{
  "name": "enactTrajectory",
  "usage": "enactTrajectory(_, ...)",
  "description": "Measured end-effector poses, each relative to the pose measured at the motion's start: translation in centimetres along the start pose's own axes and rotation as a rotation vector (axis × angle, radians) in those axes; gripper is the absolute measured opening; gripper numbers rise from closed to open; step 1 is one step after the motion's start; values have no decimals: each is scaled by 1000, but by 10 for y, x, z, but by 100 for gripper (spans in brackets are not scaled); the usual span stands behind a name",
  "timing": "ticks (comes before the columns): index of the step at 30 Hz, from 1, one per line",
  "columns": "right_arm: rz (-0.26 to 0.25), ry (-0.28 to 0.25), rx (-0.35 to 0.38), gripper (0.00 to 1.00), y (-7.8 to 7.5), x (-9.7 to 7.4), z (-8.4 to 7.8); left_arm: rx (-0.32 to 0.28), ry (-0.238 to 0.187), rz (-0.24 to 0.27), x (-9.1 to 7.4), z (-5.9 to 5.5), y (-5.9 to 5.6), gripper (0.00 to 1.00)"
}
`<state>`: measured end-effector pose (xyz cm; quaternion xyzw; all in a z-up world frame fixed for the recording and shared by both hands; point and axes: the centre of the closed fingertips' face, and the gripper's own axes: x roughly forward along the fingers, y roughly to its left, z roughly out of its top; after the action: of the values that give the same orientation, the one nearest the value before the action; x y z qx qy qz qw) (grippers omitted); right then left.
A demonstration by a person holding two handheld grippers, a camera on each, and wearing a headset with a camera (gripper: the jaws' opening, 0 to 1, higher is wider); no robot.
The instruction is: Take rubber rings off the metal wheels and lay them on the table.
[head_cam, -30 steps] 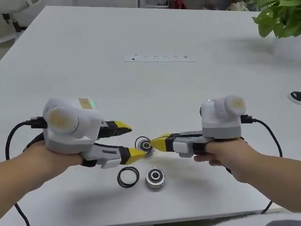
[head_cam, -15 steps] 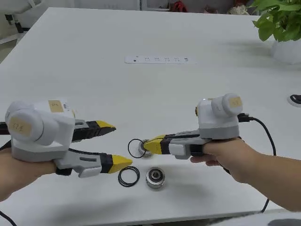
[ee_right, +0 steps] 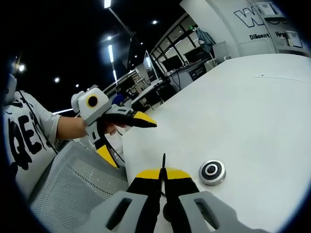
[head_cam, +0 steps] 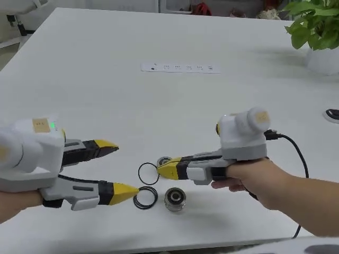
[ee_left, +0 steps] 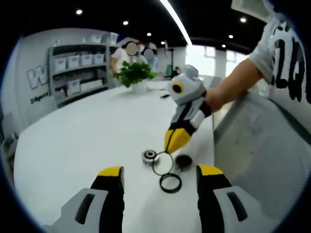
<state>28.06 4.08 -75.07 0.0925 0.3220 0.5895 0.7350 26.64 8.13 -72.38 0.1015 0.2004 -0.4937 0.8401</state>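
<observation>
Over the table [head_cam: 159, 106] the left gripper [head_cam: 127, 168] has backed off, jaws spread; the right gripper [head_cam: 160, 170] pinches a ring [head_cam: 140, 173] freed from its wheel [head_cam: 164, 160], ready to lay down

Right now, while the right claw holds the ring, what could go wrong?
The right claw grips the thin rubber ring only by its edge, so it may slip or spring away when released. The metal wheel sits close by the claw tip; a nudge could send it rolling.
</observation>
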Motion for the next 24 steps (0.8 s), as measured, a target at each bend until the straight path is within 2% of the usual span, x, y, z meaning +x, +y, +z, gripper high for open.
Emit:
enactTrajectory(3,11,18,1,0,3,4,-5,-9,7,5,-3,-6,-1,61)
enactTrajectory(11,41,66,1,0,13,13,-19,-28,8,18,-8,-12,-1,61)
enactTrajectory(24,46,122,13,0,11,19,-37,-30,27,23,-10,-20,-5,61)
